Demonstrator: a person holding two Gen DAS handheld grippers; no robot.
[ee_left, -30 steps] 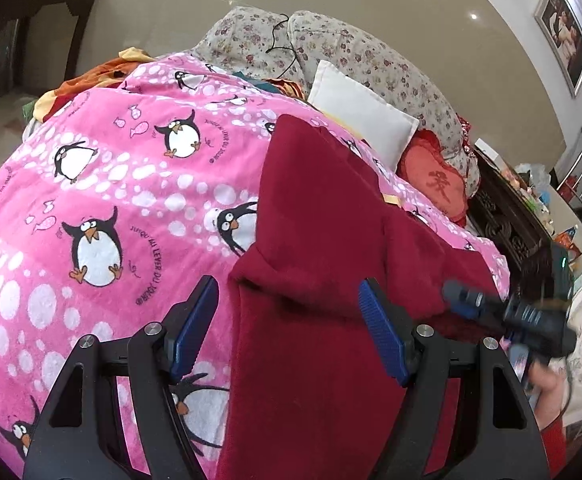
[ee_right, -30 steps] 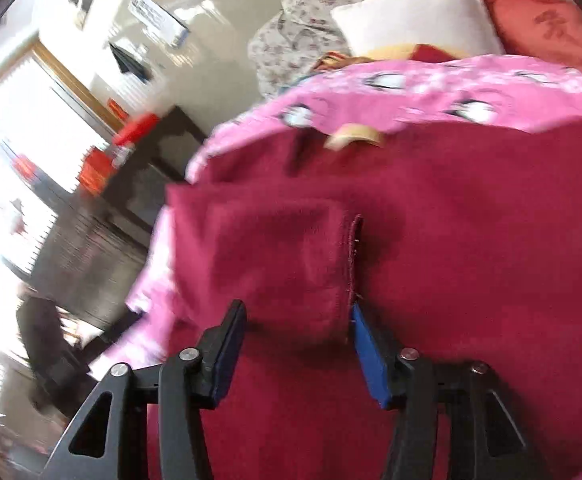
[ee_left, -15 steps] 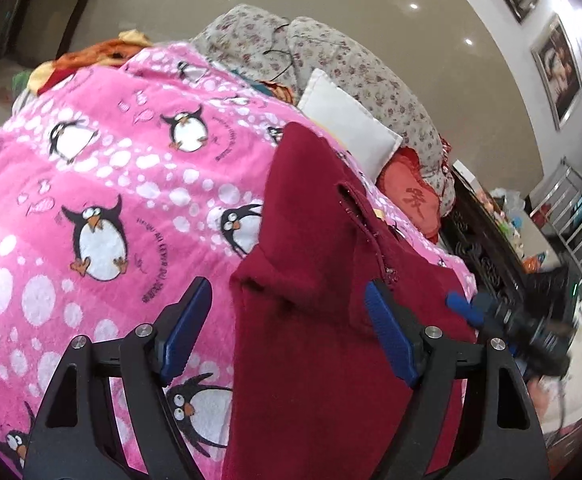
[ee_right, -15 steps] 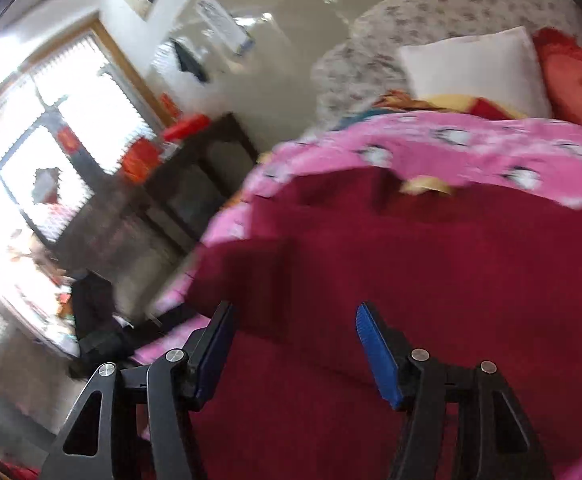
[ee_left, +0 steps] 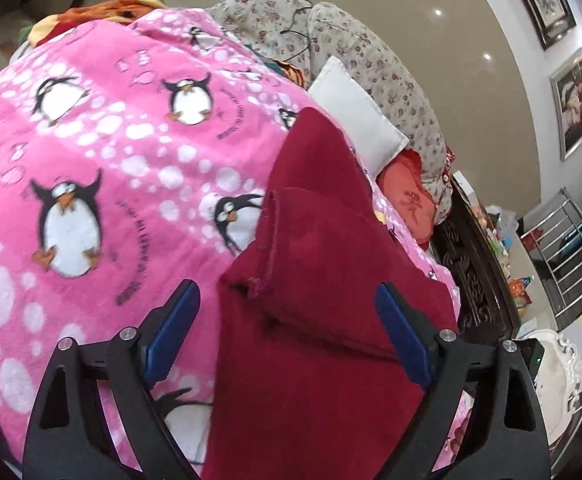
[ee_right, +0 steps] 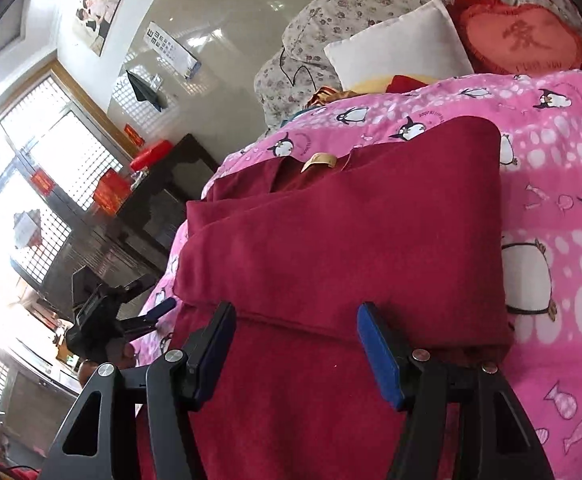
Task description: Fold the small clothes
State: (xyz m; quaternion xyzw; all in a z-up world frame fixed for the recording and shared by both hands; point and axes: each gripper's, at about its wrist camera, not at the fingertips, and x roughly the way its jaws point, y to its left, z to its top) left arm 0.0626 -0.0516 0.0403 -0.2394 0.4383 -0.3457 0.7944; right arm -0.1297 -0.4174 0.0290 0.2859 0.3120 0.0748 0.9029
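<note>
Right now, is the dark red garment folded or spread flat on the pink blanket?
Partly folded. The dark red garment has one layer turned over another, with a fold edge across it near the open right claw.

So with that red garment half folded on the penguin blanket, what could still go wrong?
The folded flap of the dark red garment lies loose, and both the left gripper and right gripper are open, so nothing pins it; it might slip open.

The pink penguin blanket looks soft and mounded, so a grab may catch it too.

The garment's left edge sits near the bed's side in the right wrist view and could slide off.
</note>
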